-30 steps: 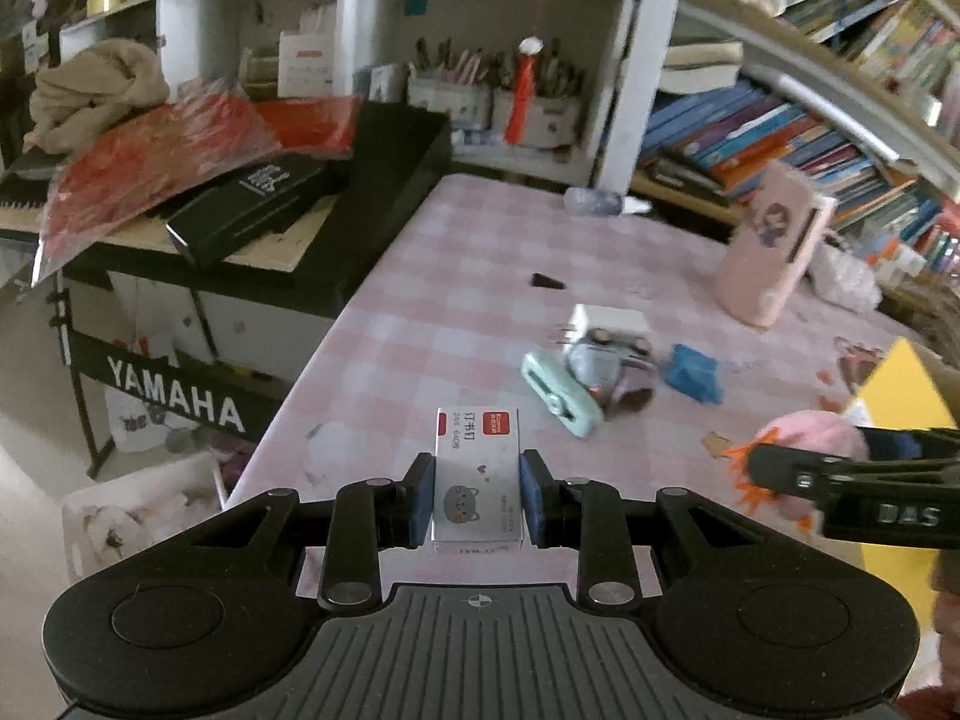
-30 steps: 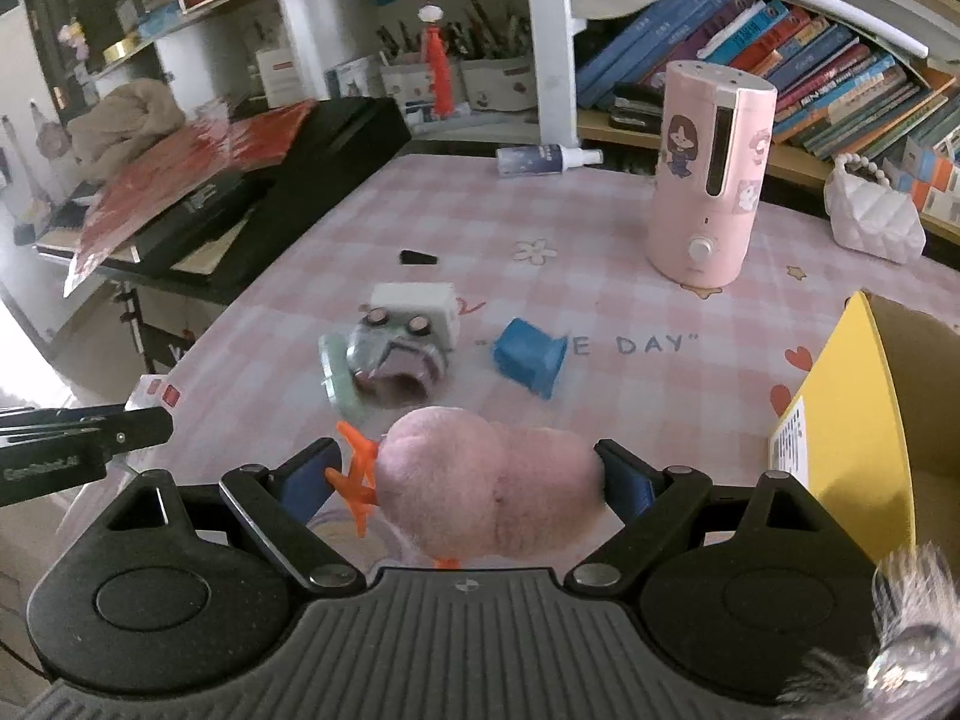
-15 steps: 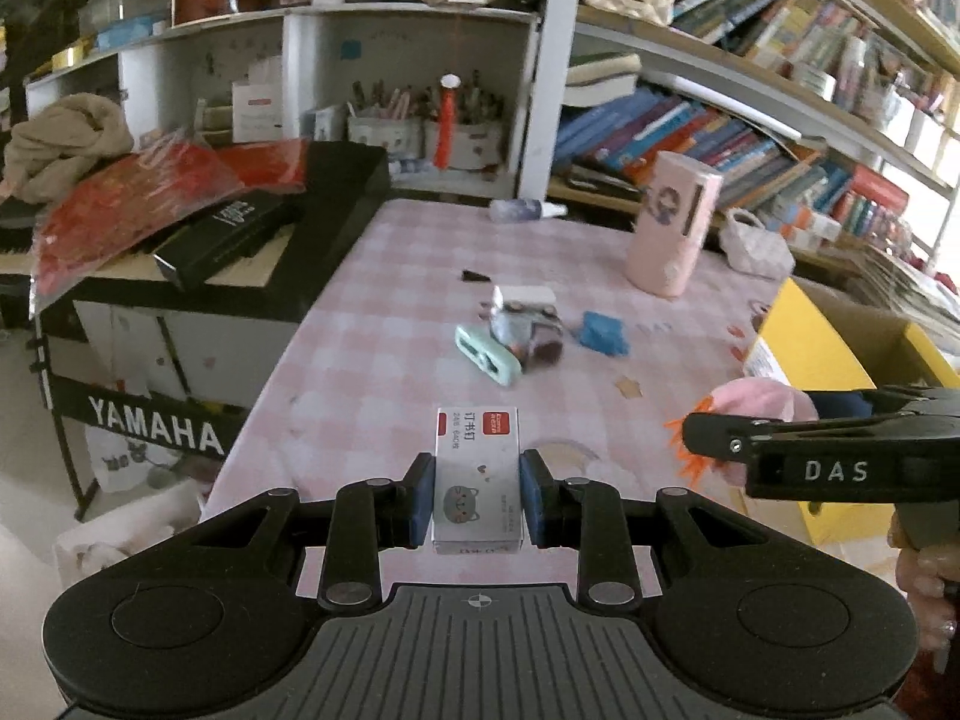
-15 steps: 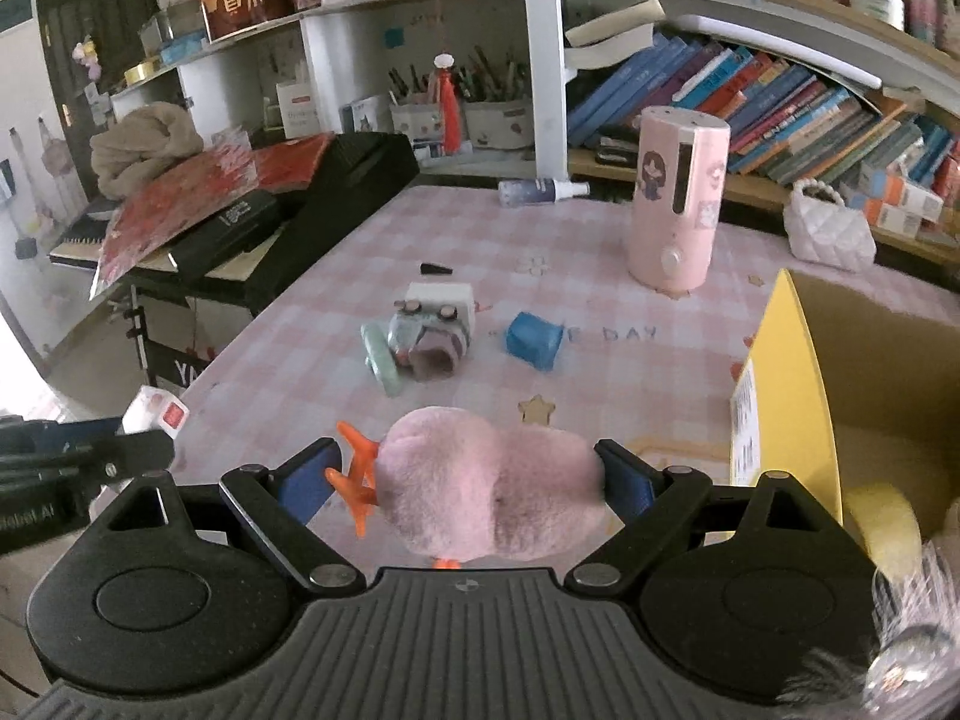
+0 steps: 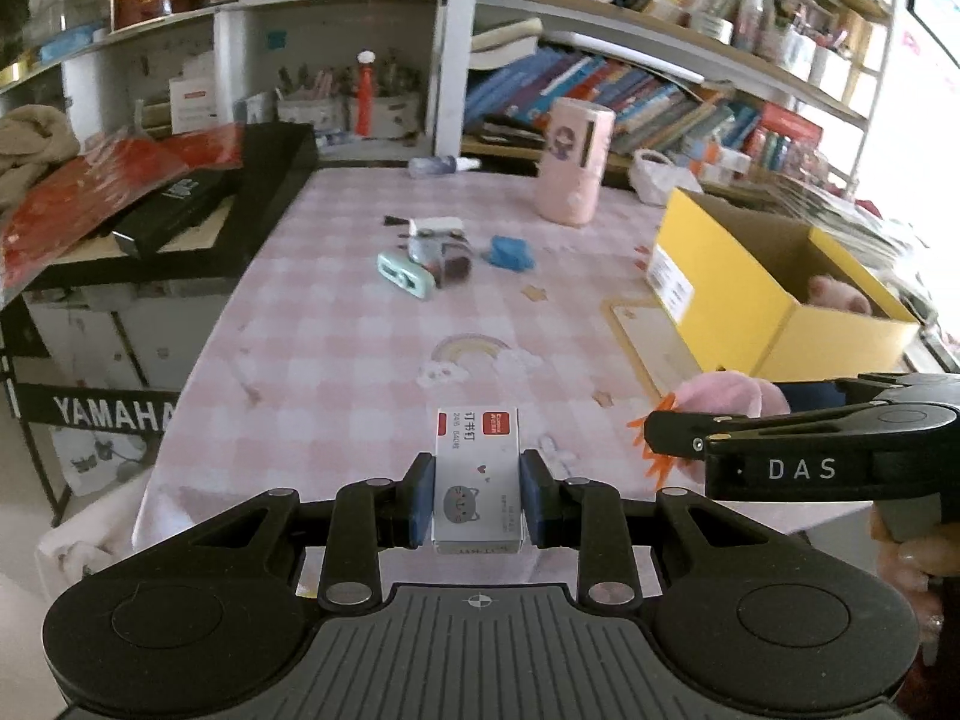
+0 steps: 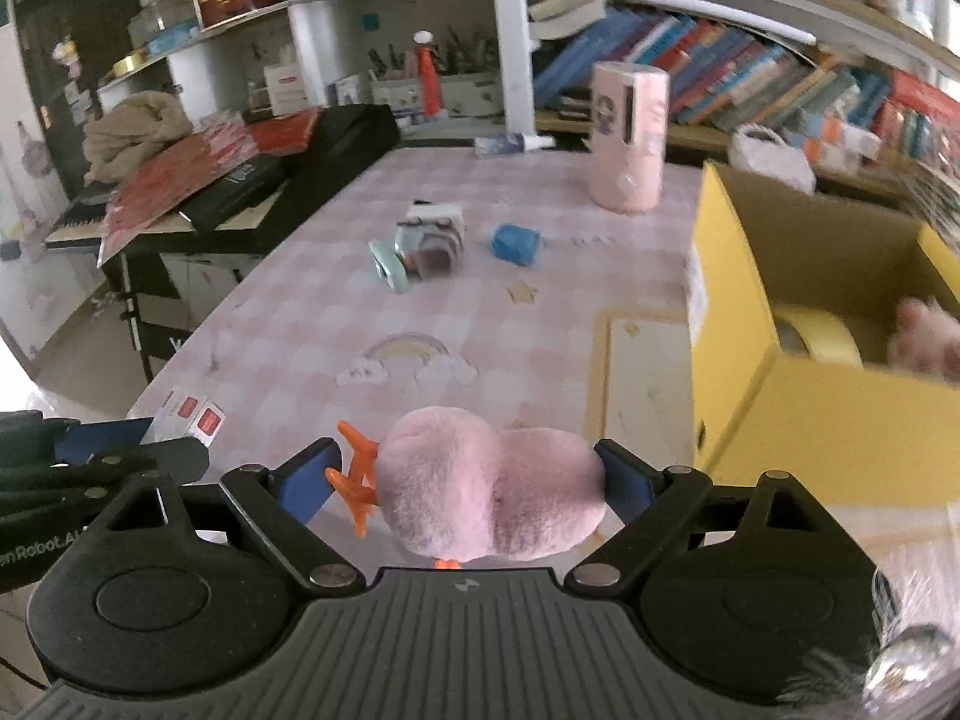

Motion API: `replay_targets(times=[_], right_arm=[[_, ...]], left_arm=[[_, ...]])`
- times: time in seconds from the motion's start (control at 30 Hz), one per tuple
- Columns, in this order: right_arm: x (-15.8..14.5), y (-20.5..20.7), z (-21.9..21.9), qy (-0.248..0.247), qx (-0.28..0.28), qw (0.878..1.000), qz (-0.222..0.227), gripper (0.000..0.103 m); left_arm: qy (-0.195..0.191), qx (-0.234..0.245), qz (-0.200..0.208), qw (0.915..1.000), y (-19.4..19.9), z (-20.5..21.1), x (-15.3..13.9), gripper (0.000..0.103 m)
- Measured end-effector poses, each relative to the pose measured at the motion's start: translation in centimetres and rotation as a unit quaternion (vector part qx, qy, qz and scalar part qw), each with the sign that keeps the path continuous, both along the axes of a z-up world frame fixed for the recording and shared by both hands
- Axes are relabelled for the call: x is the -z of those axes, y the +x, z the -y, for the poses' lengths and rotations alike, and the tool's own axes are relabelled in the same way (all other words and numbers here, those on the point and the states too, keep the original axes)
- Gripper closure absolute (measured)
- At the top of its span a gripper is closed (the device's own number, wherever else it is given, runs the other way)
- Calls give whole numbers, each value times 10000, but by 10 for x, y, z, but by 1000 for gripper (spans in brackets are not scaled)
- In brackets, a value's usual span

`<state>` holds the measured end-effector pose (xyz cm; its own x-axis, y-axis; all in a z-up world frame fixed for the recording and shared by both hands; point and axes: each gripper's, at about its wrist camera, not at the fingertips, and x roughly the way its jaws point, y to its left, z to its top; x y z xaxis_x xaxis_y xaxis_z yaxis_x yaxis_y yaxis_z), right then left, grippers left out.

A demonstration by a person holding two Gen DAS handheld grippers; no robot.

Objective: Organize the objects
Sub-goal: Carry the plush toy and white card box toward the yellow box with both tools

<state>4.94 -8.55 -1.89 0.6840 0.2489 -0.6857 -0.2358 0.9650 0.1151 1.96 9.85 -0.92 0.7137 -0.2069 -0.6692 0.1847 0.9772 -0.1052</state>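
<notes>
Nearest, the left gripper [image 5: 478, 495] is clamped on a small staple box [image 5: 478, 483], light, stiff and smooth-sided, best held across its flat sides, while the right gripper [image 6: 474, 477] squeezes a pink plush toy [image 6: 489, 495], soft and squashy, around its middle. Both hang above the near edge of the pink checked table [image 6: 300, 324]. Farther right the yellow cardboard box [image 6: 798, 414] hides most of its contents; a tape roll [image 6: 813, 333] and more pink fluff [image 6: 927, 342] show blurred.
</notes>
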Motion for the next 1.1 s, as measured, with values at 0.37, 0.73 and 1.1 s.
replay_targets(times=[0.37,0.73,1.1], right_arm=[[8,-56,28,84,567,9983,-93,13],[10,-96,82,78,1648,9862,-141,13],[10,-122,139,143,2615,9650,-155,13]], left_arm=[[-2,624,-95,9980,-28,26,6,75],[14,1735,-77,9848,-28,85,7,75],[68,2577,-34,9662,-19,146,6,75]])
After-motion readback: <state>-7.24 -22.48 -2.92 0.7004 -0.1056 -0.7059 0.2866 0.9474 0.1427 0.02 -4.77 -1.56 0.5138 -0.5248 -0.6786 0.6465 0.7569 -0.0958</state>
